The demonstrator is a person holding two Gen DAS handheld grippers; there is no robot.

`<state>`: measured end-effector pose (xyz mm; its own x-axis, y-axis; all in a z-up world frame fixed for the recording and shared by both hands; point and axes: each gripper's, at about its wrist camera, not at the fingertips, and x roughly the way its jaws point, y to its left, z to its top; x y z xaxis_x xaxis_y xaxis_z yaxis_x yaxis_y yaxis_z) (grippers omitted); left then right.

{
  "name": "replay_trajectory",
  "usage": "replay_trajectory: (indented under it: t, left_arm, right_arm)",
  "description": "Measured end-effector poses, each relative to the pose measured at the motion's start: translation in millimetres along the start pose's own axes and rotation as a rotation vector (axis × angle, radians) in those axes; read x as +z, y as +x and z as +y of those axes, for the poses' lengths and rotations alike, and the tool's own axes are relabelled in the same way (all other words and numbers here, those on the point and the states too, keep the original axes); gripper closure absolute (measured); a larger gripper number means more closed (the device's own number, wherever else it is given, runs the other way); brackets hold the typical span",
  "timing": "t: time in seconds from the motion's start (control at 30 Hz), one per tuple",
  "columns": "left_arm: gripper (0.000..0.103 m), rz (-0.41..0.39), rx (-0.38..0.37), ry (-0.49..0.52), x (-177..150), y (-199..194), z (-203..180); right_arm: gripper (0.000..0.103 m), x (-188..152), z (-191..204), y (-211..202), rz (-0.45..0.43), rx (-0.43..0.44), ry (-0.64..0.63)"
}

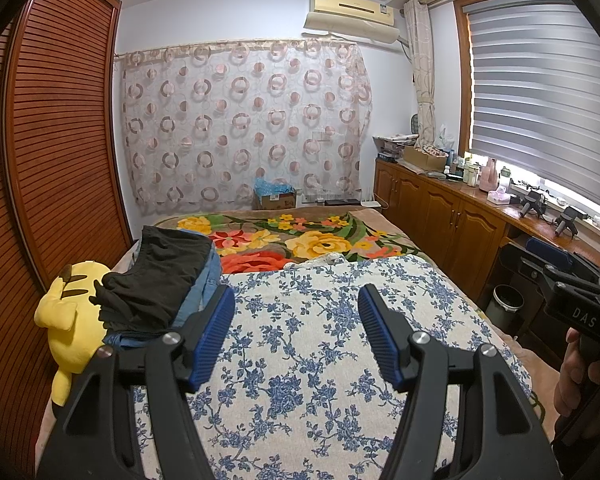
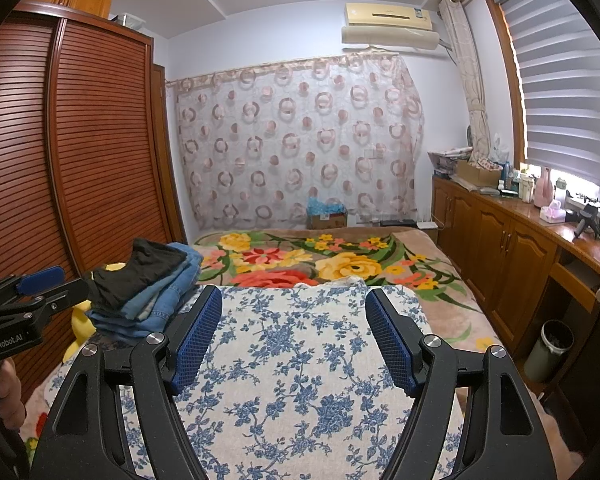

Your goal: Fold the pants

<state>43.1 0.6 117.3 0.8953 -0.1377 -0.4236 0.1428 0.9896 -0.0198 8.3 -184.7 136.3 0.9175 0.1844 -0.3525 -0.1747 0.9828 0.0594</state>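
A stack of folded pants, dark pants on top of blue jeans, lies at the left edge of the bed; it also shows in the right wrist view. My left gripper is open and empty above the blue-flowered white cloth, just right of the stack. My right gripper is open and empty above the same cloth. Each gripper shows in the other's view, the right one at the right edge, the left one at the left edge.
A yellow plush toy lies left of the stack against the slatted wardrobe. A flowered blanket covers the far bed. Wooden cabinets with clutter and a bin stand at the right.
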Motion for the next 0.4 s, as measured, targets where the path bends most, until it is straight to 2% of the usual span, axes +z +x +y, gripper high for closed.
replay_trajectory:
  t: [0.4]
  left_arm:
    - [0.039, 0.0, 0.0, 0.0, -0.2, 0.1, 0.1]
  right_arm:
    - [0.027, -0.1, -0.1, 0.0, 0.0, 0.0, 0.0]
